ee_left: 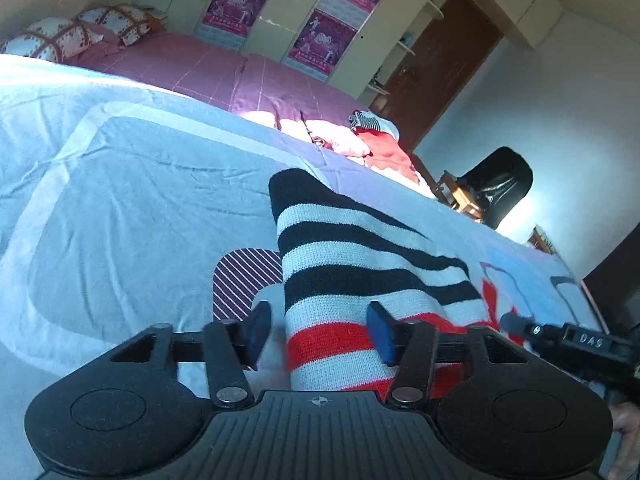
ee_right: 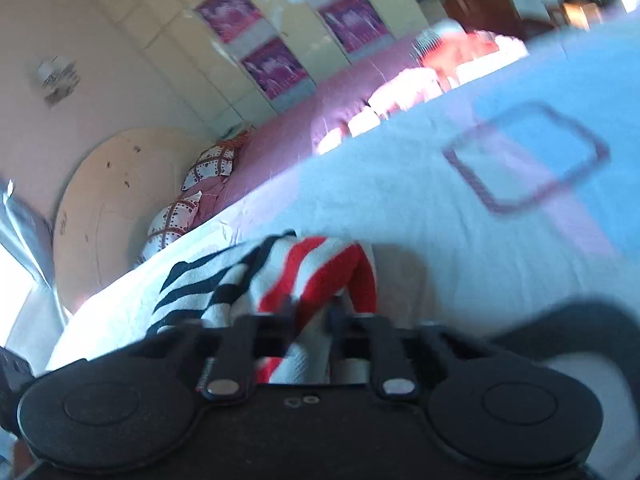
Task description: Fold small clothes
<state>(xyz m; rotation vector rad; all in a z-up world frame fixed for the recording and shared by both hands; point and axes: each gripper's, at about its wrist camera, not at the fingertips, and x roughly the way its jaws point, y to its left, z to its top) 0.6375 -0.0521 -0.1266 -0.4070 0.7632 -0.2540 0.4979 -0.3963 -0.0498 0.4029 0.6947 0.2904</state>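
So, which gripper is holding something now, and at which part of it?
The right gripper pinches the striped garment at its red-striped end. The left gripper only straddles the same garment's edge, pads apart.

We read only one marking here: the pale letters "DAS" on the black body of the right gripper [ee_left: 516, 325], which reaches in from the right edge of the left wrist view. The purple posters [ee_left: 239, 2] on the pale wardrobe doors [ee_left: 280, 4] carry printed figures and rows of small characters, yet we cannot make out any of them in either view. In the right wrist view the same posters are blurred. A small crosshair sign sits on the ribbed black housing of the left gripper [ee_left: 320, 328].
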